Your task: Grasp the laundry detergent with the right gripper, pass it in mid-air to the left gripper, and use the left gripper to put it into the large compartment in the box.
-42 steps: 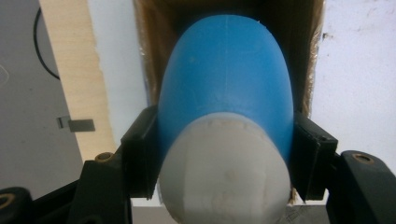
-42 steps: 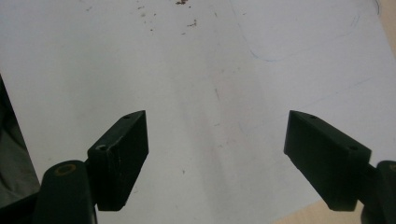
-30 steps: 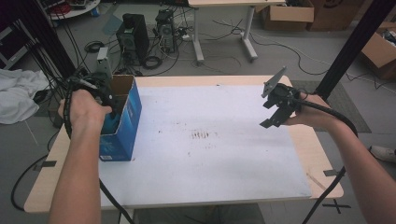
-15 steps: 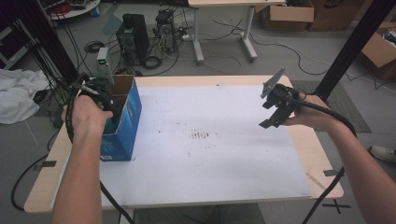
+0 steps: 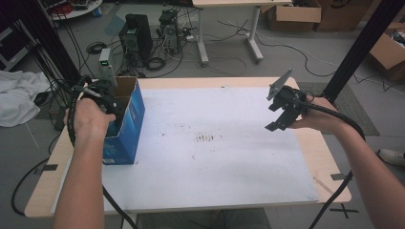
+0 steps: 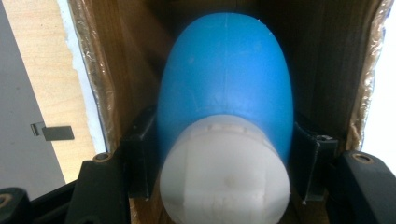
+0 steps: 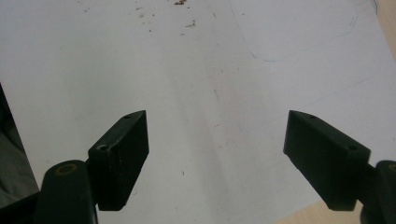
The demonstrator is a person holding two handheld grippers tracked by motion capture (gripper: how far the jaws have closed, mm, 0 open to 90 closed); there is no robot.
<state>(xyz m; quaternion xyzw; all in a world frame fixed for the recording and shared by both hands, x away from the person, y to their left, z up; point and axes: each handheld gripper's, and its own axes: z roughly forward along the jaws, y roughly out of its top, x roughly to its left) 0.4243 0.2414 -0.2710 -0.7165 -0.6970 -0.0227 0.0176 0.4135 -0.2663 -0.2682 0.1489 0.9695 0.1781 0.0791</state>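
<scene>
Blue plastic bottle with a white ribbed cap [image 6: 224, 116], down inside an open blue cardboard box with brown inner walls [image 5: 128, 117], cap end toward the left gripper's camera and rounded blue body pointing deeper into the box. Clamped at its sides, just behind the cap, between the two black pads of the left gripper [image 6: 224, 163], both pads pressed against the blue plastic. Seen from the high view, left gripper [image 5: 101, 98] dipped into the top of the box at the left edge of a light wooden table [image 5: 47, 191], left hand [image 5: 88, 117] wrapped round its body. Box standing upright on a white sheet with dark smudges [image 5: 210, 157] covering most of the tabletop. Right gripper [image 7: 217, 154] held above the right part of that sheet, well apart from the box, jaws spread wide with only bare white sheet between them. Right hand [image 5: 315, 117] gripping it from behind, black cable trailing off toward the table's right edge.
</scene>
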